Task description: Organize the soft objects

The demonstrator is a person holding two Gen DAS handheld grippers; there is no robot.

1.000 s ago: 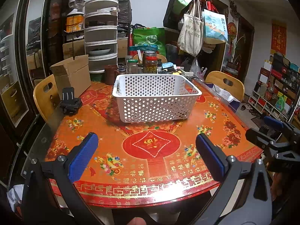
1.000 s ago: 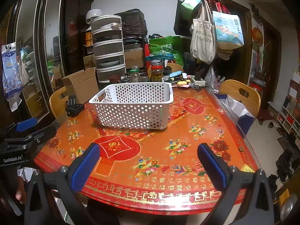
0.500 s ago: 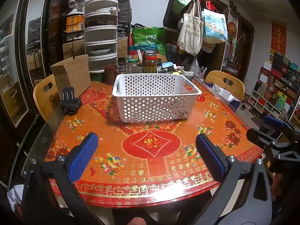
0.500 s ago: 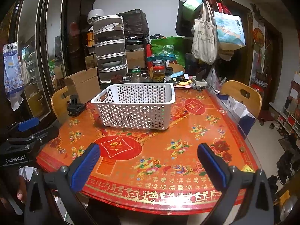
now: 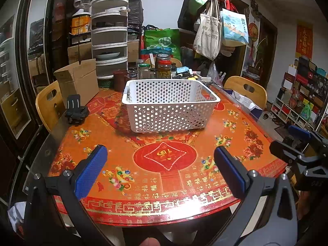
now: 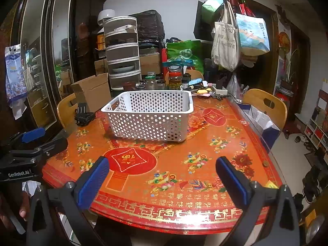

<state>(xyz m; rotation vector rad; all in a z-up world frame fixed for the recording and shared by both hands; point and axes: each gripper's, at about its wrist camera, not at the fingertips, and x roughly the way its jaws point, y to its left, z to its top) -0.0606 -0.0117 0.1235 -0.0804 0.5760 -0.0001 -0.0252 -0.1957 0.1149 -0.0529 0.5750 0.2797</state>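
Note:
A white perforated basket (image 5: 168, 106) stands empty in the middle of the red patterned table (image 5: 164, 176); it also shows in the right wrist view (image 6: 149, 116). My left gripper (image 5: 160, 168) is open and empty, held above the table's near edge. My right gripper (image 6: 162, 176) is open and empty, also above the near edge, to the right of the left one. The right gripper shows at the right edge of the left wrist view (image 5: 297, 143); the left gripper shows at the left of the right wrist view (image 6: 32, 143). No soft objects show on the table.
A black clamp mount (image 5: 76, 110) sits at the table's left. A cardboard box (image 5: 79, 82), glass jars (image 5: 164, 67) and a stacked drawer unit (image 5: 109, 41) crowd the far side. Wooden chairs (image 5: 246, 90) stand around. Bags hang from a coat rack (image 5: 217, 26).
The right wrist view has shifted slightly, so the basket sits a little further right in it. The left gripper has not moved. Both stay open.

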